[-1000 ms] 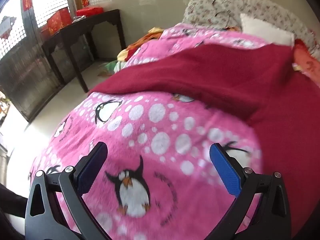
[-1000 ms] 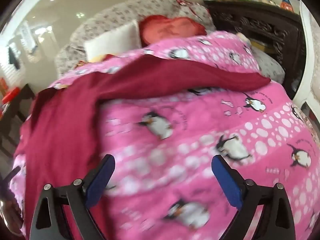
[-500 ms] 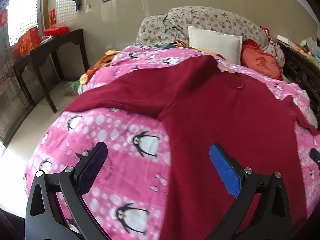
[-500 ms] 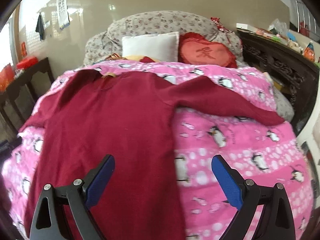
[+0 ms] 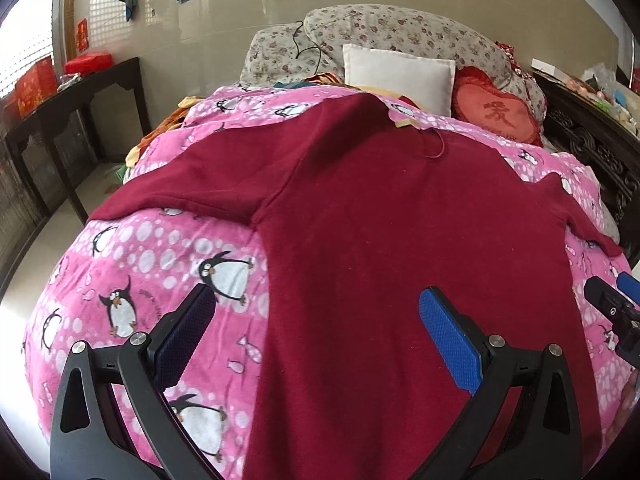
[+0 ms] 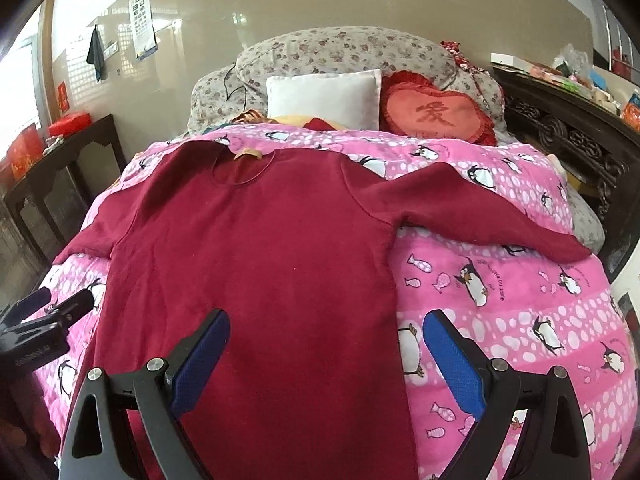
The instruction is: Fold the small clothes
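Shirt (image 6: 256,248): dark red, long-sleeved, soft matte knit. Lies flat and face up on the blanket (image 6: 500,280), both sleeves spread outward, round neckline toward the pillow (image 6: 324,98), hem toward the cameras. A tan label shows inside the collar. Fabric mostly smooth; shallow creases at the armpits. Not yet folded.

Blanket: fleecy pink plush, printed with penguins, white dots and small fish; it bulges over the bed and drops off at both sides of the shirt.

Pillow: white, rectangular, plain weave, beyond the shirt's collar. Beside it, a red heart-shaped cushion (image 6: 438,114) with a ruffled edge and a stitched character. Behind both, a grey floral bolster (image 6: 340,50).

Left gripper (image 5: 316,336): black frame, blue textured pads (image 5: 450,340); jaws spread wide, empty, hovering over the shirt's left edge near the hem.

Right gripper (image 6: 326,354): same build; jaws spread wide, empty, over the shirt's right edge near the hem. Whether either touches the cloth: cannot tell.
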`<control>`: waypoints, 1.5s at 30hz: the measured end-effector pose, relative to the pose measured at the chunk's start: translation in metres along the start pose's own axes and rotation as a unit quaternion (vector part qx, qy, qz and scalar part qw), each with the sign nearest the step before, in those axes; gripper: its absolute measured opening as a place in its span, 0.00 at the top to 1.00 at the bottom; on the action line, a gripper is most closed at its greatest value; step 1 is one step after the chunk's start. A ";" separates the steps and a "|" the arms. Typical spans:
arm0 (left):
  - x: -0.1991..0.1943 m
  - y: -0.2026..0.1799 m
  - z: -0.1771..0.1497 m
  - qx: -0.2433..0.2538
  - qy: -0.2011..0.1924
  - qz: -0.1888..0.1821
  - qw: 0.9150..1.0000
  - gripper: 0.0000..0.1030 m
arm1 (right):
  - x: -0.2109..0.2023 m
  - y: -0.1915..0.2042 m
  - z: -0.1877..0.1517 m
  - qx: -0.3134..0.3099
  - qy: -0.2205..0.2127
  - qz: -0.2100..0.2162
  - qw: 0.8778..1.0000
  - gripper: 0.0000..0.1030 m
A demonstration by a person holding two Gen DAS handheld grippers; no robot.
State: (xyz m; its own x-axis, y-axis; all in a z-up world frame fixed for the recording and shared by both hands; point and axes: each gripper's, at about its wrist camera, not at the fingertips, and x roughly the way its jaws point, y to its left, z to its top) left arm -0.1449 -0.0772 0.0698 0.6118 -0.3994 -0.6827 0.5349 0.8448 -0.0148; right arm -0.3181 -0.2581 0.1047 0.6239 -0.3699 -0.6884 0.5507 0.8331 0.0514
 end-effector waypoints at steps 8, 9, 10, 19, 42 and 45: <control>0.007 -0.008 0.001 0.009 0.001 -0.003 1.000 0.00 | 0.003 0.003 0.003 0.003 -0.003 0.026 1.000 0.06; 0.009 -0.009 0.002 0.011 0.002 -0.003 1.000 0.00 | 0.003 0.004 0.004 0.000 -0.004 0.024 1.000 0.06; 0.010 -0.010 0.003 0.012 0.003 -0.003 1.000 0.00 | 0.002 0.006 0.005 -0.003 -0.009 0.019 1.000 0.06; 0.017 -0.006 0.015 0.006 -0.004 -0.004 1.000 0.00 | 0.007 0.017 0.026 -0.009 -0.019 0.013 1.000 0.06; 0.047 -0.001 0.030 -0.010 0.010 -0.012 1.000 0.00 | 0.043 0.033 0.042 -0.008 0.007 0.005 1.000 0.07; 0.048 -0.001 0.031 -0.009 0.008 -0.010 1.000 0.01 | 0.040 0.036 0.046 -0.020 0.008 0.009 1.000 0.07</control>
State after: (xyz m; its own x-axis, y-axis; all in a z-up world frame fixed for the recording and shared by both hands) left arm -0.0981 -0.1084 0.0599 0.5912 -0.4102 -0.6944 0.5363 0.8430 -0.0413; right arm -0.2477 -0.2620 0.1125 0.6238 -0.3485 -0.6996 0.5170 0.8553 0.0350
